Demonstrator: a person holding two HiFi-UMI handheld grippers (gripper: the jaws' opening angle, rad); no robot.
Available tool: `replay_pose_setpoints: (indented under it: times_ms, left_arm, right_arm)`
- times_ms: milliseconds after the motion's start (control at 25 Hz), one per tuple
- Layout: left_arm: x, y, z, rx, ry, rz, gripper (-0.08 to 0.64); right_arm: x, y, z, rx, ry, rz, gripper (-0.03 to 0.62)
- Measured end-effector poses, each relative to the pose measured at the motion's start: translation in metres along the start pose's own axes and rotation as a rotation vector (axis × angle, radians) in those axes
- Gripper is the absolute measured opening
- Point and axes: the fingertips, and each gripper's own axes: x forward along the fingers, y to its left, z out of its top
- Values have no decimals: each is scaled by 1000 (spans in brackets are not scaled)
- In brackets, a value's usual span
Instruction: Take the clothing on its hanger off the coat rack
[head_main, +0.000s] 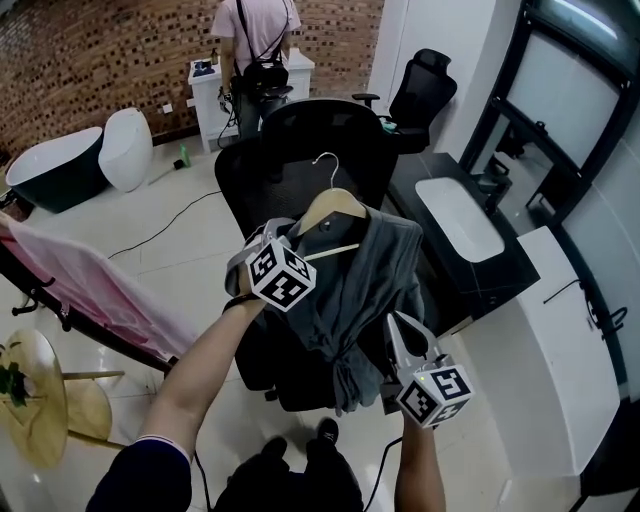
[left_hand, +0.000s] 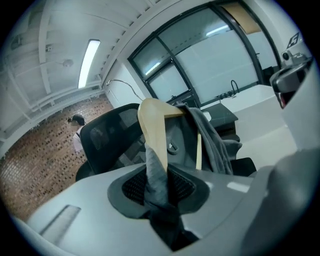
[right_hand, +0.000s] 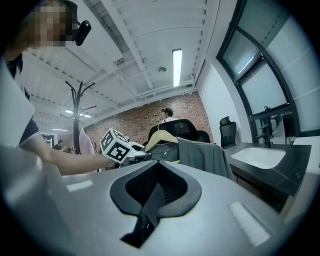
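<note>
Black office chair (head_main: 330, 130) behind | grey garment (head_main: 372, 285) on its wooden hanger (head_main: 335, 205) in front of chair, hook free in air | my left gripper (left_hand: 157, 185) clamped on cloth and hanger shoulder | my right gripper (right_hand: 150, 197) jaws together, empty, near garment's lower edge

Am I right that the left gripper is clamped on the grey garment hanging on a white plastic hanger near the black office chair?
Not quite: the left gripper view shows a light wooden hanger, not white plastic. The left gripper is clamped on the grey garment near the black office chair.
</note>
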Motion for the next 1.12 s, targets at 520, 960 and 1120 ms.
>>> replay_pose_setpoints:
  times_ms: [520, 960, 1120]
  left_arm:
    - [47, -88, -90, -99, 151, -138, 35]
    - [92, -163, -143, -264, 244, -215, 35]
    - [115, -191, -169, -291, 294, -242, 35]
  right_arm:
    - [1, -27, -69, 80, 132, -9, 2]
    - [13, -64, -121, 147, 226, -6, 2]
    - [21, -77, -133, 159, 240, -6, 2]
